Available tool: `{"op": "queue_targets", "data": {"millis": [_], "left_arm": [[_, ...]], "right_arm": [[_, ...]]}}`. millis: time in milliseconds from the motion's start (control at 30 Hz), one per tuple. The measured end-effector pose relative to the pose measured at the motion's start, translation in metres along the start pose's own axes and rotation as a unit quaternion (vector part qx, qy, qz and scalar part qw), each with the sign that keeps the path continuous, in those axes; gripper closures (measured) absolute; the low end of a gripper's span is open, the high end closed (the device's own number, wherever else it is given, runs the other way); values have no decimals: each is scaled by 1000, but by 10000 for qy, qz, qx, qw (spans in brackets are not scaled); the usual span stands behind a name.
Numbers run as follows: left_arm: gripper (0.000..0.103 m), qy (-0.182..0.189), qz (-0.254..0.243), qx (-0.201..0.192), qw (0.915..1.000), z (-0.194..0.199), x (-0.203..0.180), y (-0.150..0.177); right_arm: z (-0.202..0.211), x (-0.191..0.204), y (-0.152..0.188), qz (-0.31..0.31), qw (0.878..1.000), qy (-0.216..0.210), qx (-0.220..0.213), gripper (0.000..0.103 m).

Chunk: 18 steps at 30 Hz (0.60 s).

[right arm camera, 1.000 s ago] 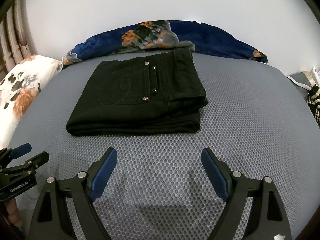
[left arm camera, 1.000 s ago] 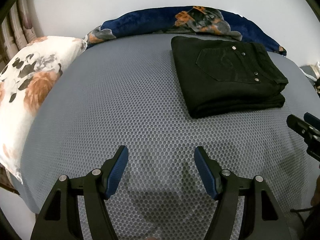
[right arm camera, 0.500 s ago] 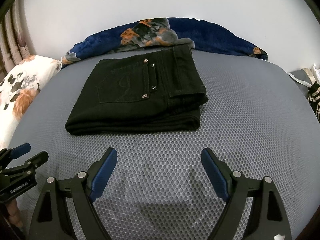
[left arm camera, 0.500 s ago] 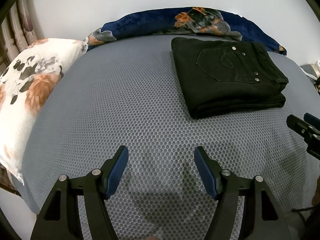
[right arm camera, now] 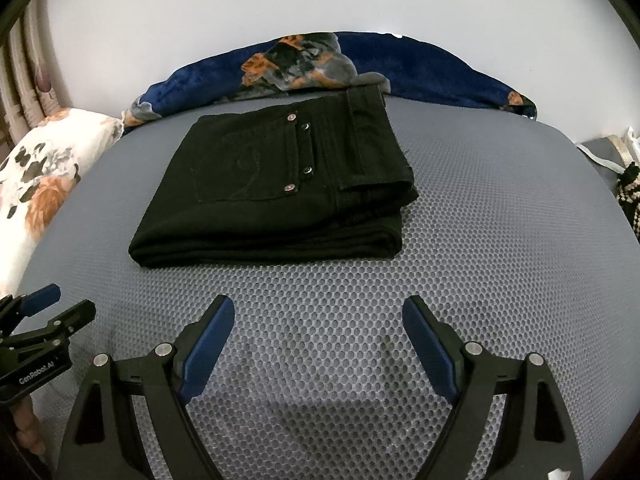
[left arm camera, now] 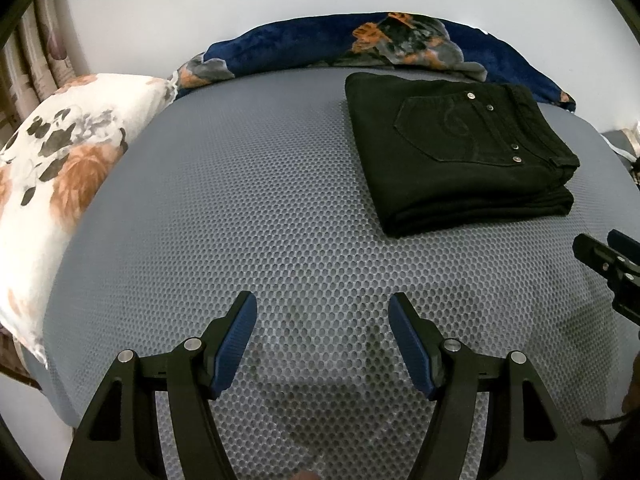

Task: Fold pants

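Black pants (left arm camera: 452, 152) (right arm camera: 280, 188) lie folded into a compact rectangle on the grey mesh bed cover, back pocket and rivets facing up. In the left wrist view they rest at the upper right, well beyond my left gripper (left arm camera: 322, 308), which hovers open over bare cover with nothing between its blue pads. In the right wrist view the pants lie just past my right gripper (right arm camera: 318, 312), also open and empty. Each gripper shows at the edge of the other's view: the right gripper (left arm camera: 600, 252) at the right edge, the left gripper (right arm camera: 60, 304) at the lower left.
A navy floral blanket (left arm camera: 360, 44) (right arm camera: 320, 68) is bunched along the far edge against the white wall. A white floral pillow (left arm camera: 56, 168) (right arm camera: 36, 176) lies at the left. The grey mesh cover (left arm camera: 240, 200) (right arm camera: 500, 220) spreads around the pants. Cloth items (right arm camera: 624, 184) sit at the right edge.
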<state>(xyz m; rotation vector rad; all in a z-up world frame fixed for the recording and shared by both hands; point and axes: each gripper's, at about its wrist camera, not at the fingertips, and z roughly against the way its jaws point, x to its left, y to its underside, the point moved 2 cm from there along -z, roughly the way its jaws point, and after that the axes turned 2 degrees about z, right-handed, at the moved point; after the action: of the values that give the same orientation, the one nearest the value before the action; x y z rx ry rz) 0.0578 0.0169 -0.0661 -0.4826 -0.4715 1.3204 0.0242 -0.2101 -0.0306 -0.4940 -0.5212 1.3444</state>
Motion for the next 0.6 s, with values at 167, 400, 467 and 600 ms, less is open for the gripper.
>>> {"op": "queue_targets", "data": {"millis": [167,400,467,600], "left_arm": [[34,-5,13,15,10000,-1,0,0],[34,-34,11,7,10000,-1,0,1],[34,-52,13,1,10000,0,0,1],[34,-72,21,-11,10000,0,0,2]], "right_arm": [[1,0,0,6,10000,65,-42,19],[0,0,0,9,10000,70,-40,19],[0,0,0,12,10000,68,-35,19],[-1,0,-1,24,10000,75,-20,19]]}}
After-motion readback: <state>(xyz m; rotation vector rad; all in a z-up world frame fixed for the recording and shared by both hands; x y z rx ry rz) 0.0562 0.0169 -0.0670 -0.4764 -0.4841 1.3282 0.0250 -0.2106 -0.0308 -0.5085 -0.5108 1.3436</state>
